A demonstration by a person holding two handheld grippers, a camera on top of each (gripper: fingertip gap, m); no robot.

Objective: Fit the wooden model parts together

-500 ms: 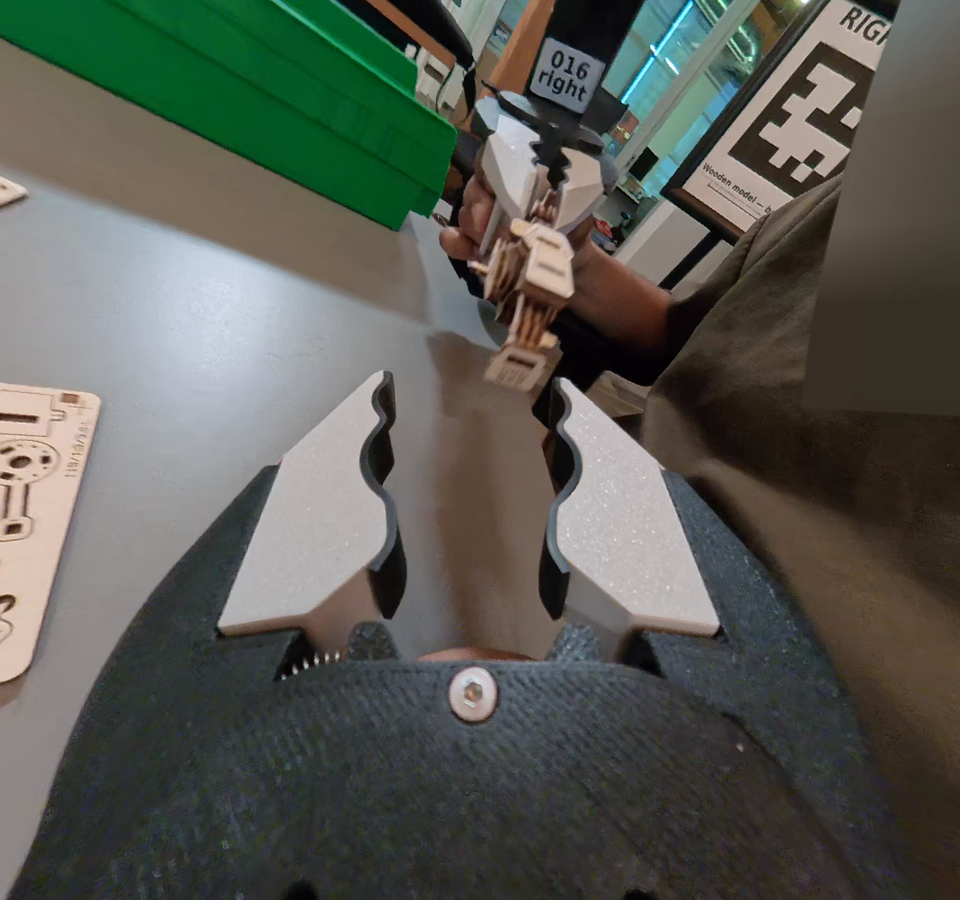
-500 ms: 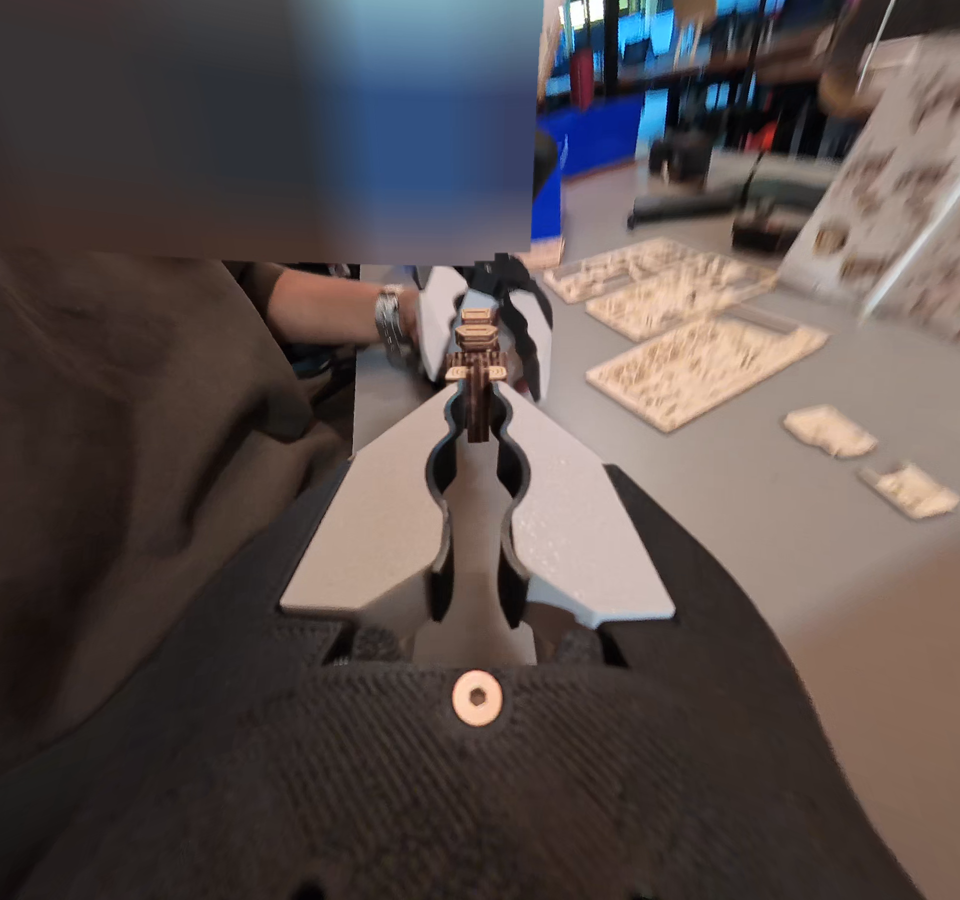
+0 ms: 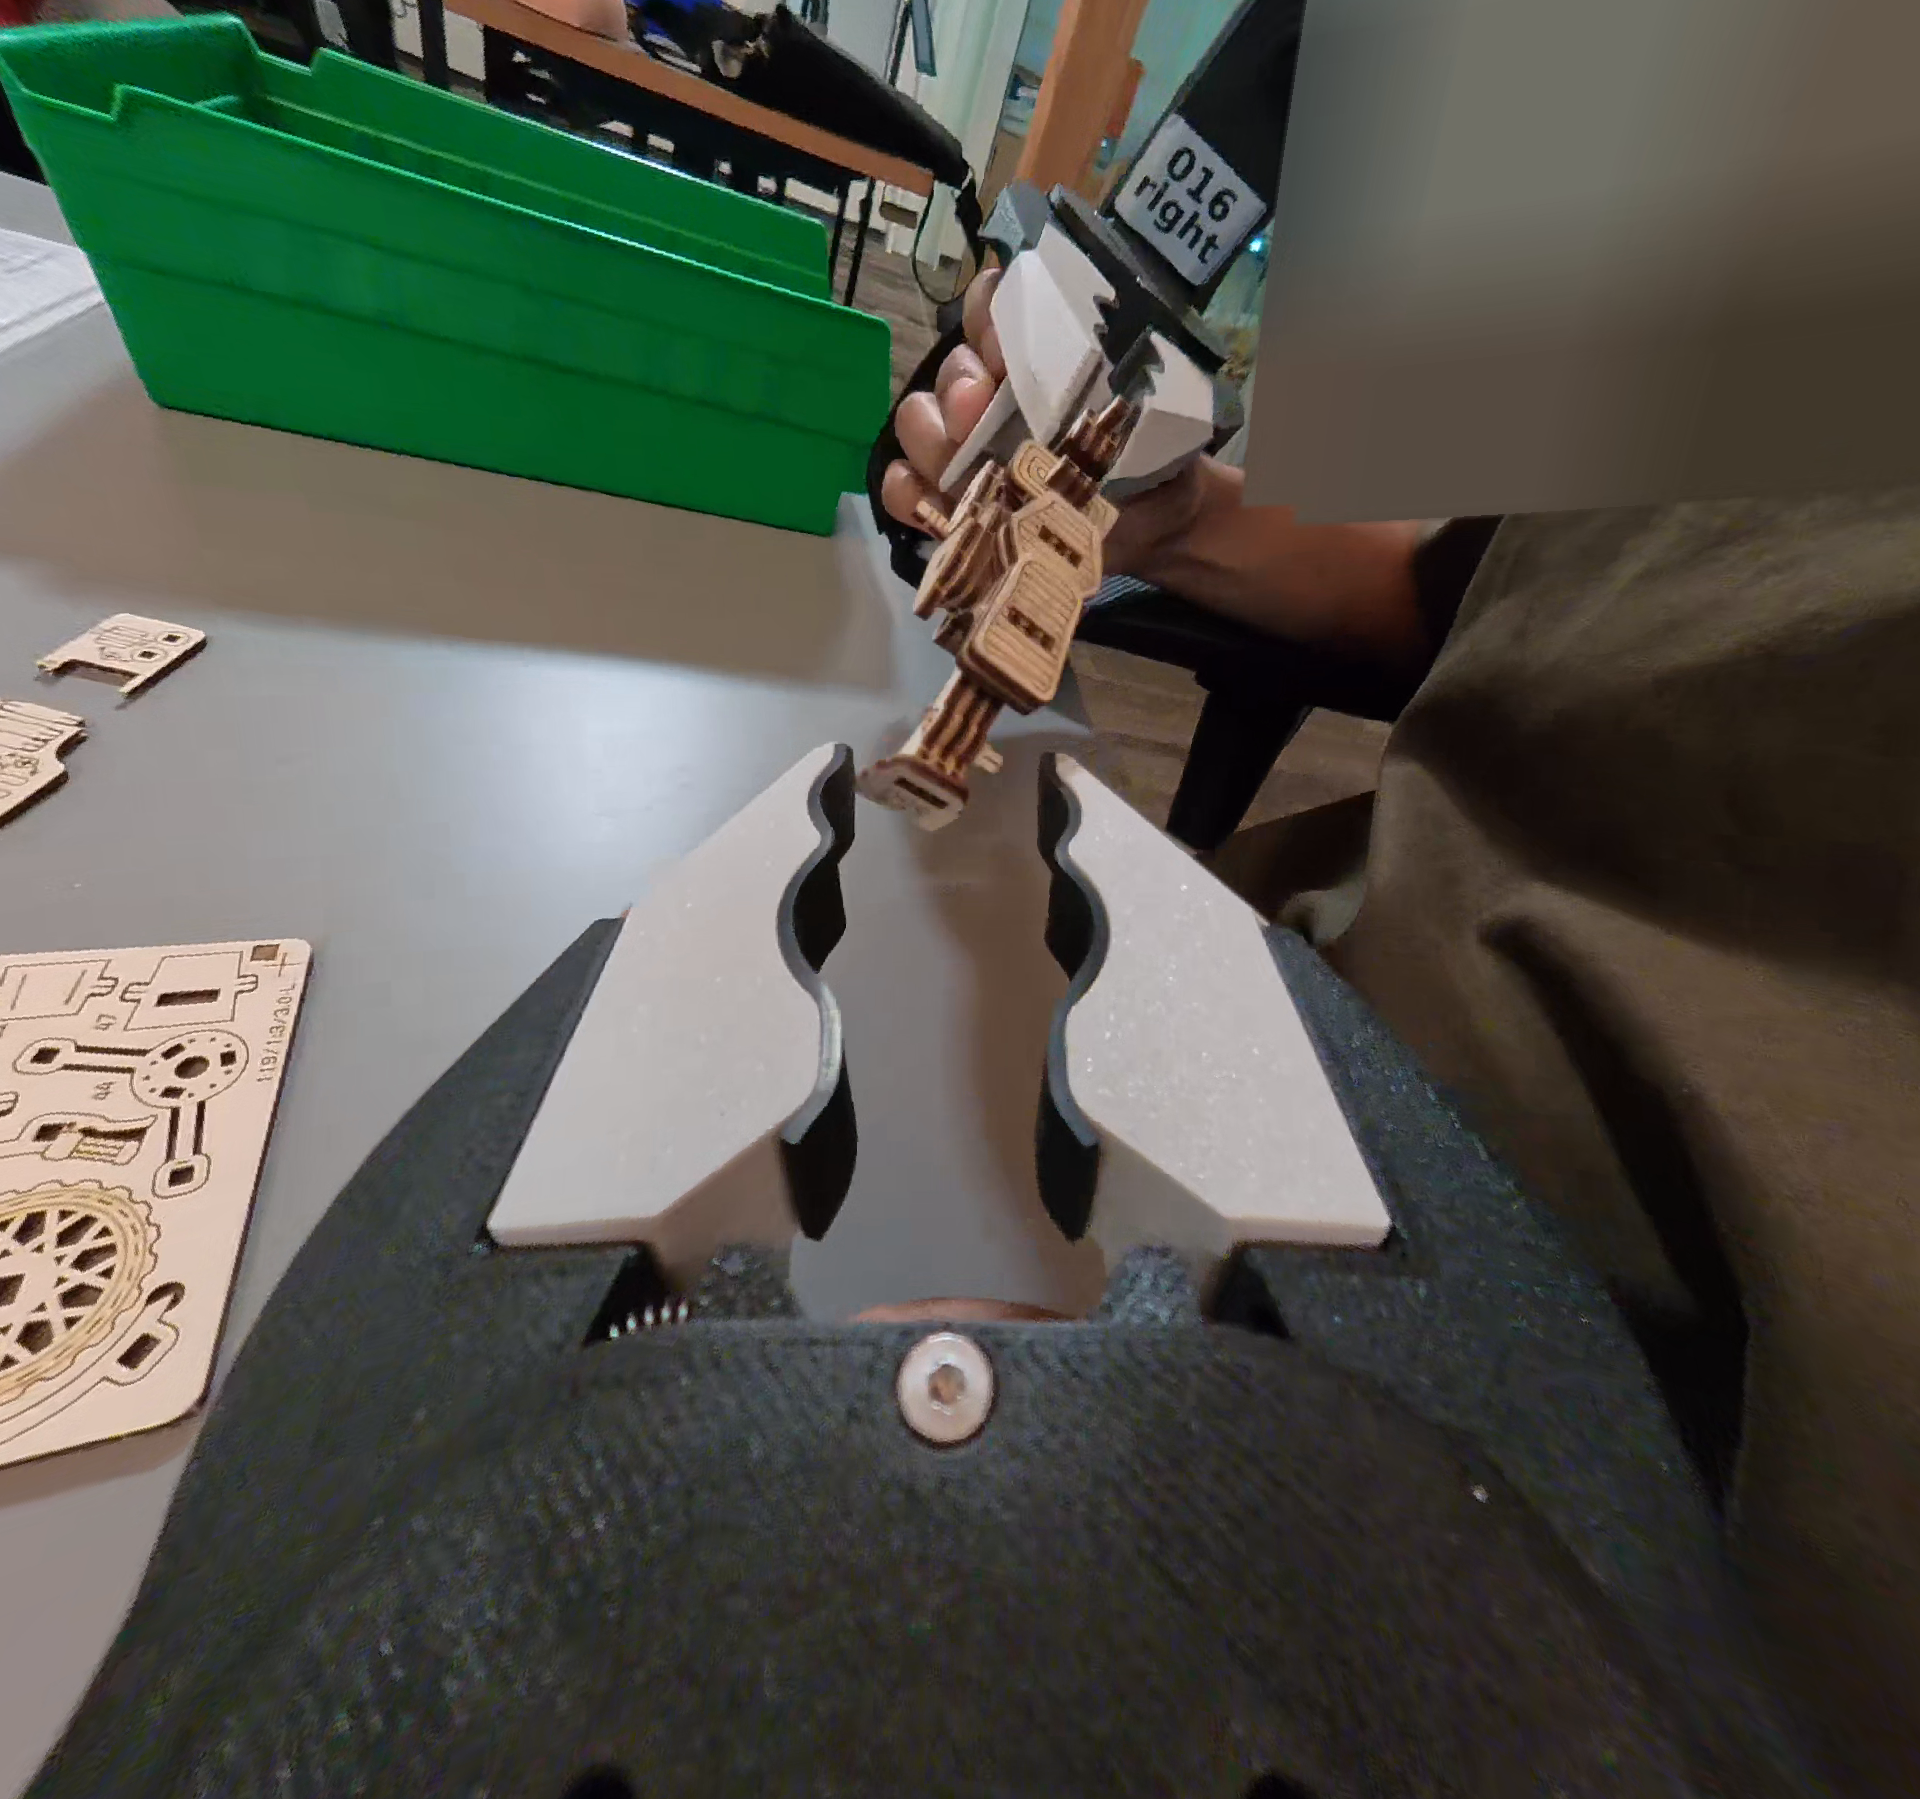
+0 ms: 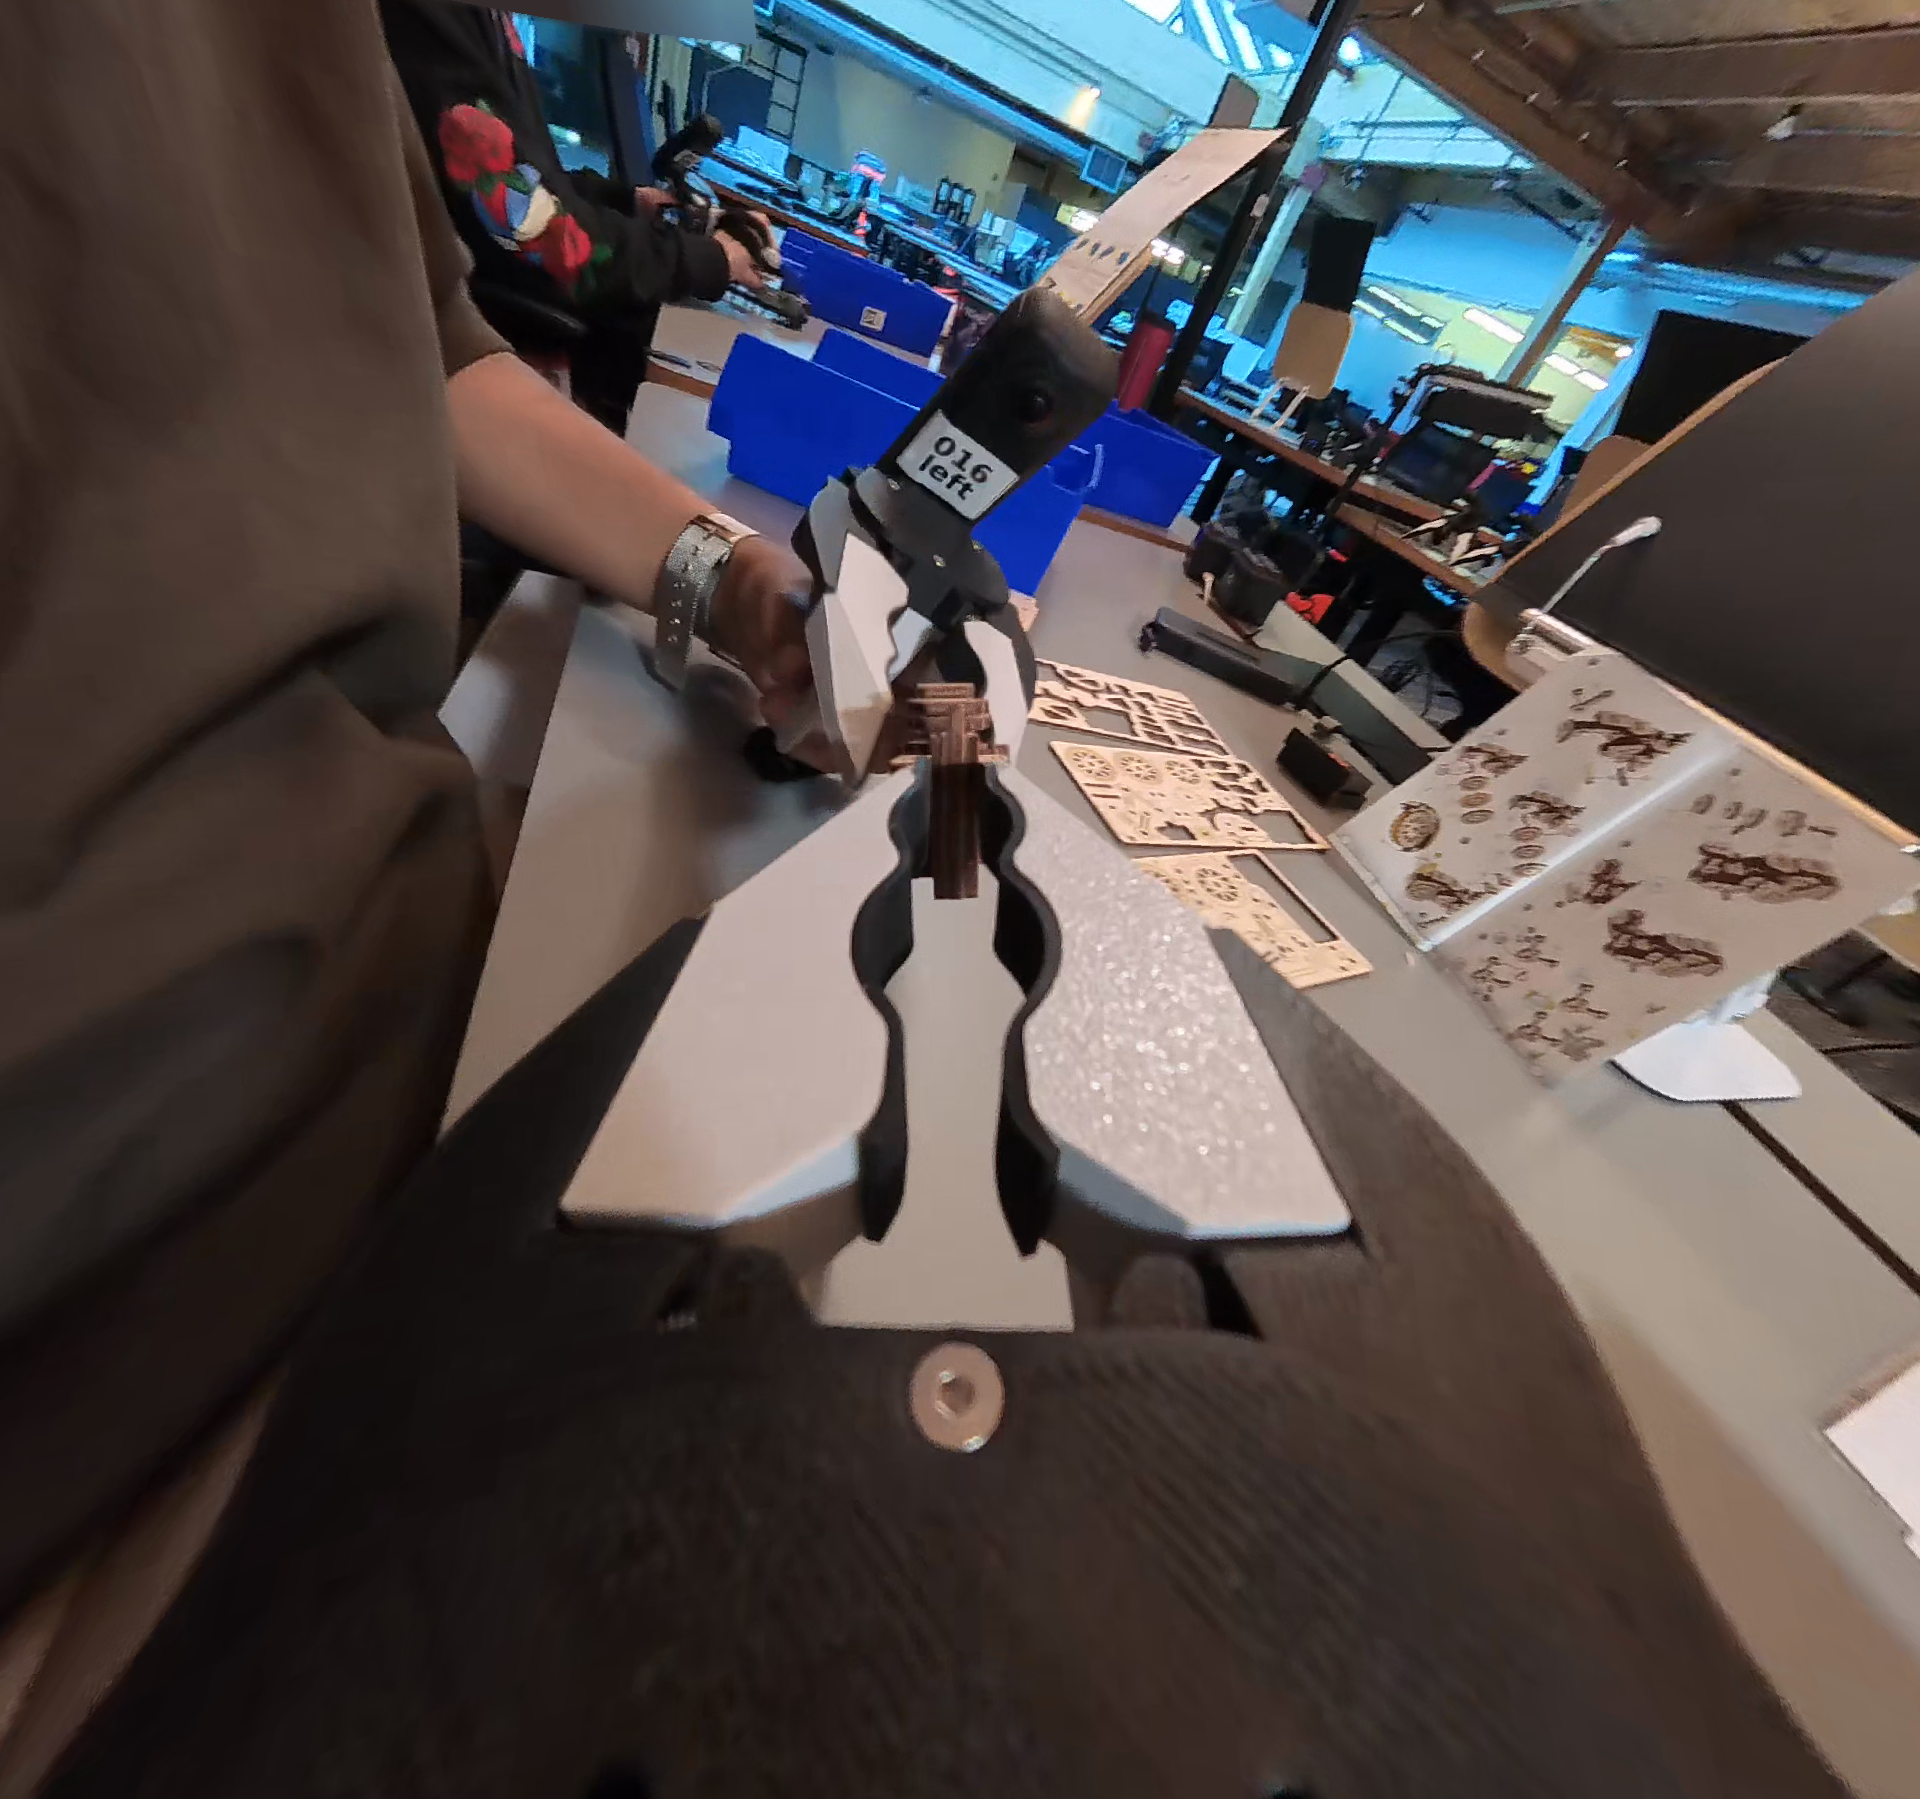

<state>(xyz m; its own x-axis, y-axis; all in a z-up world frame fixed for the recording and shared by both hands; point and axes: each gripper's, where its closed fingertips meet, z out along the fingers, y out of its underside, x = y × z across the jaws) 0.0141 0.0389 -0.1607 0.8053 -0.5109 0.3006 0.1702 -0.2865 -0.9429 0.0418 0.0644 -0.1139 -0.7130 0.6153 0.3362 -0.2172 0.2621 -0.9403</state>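
My right gripper (image 4: 954, 781) is shut on a slim wooden model assembly (image 4: 951, 819) of stacked laser-cut plates. In the left wrist view the assembly (image 3: 1023, 586) hangs slanted down from the right gripper (image 3: 1101, 430) above the grey table (image 3: 468, 762). Its lower end lies between the fingertips of my left gripper (image 3: 945, 778), which is open, with a gap on each side. In the right wrist view the left gripper (image 4: 928, 736) stands just beyond the assembly's far end, its jaws apart around it.
Stacked green bins (image 3: 468, 295) stand at the back left. Cut wooden sheets (image 3: 104, 1178) and small loose pieces (image 3: 125, 648) lie to the left. More sheets (image 4: 1174, 783), an open instruction booklet (image 4: 1621, 866) and blue bins (image 4: 831, 419) lie beyond the grippers. The person's torso is close by.
The assembly's lower end has moved from beside my left gripper's right fingertip to between both fingertips. Both views have shifted. The left jaws stay open and the right stay shut.
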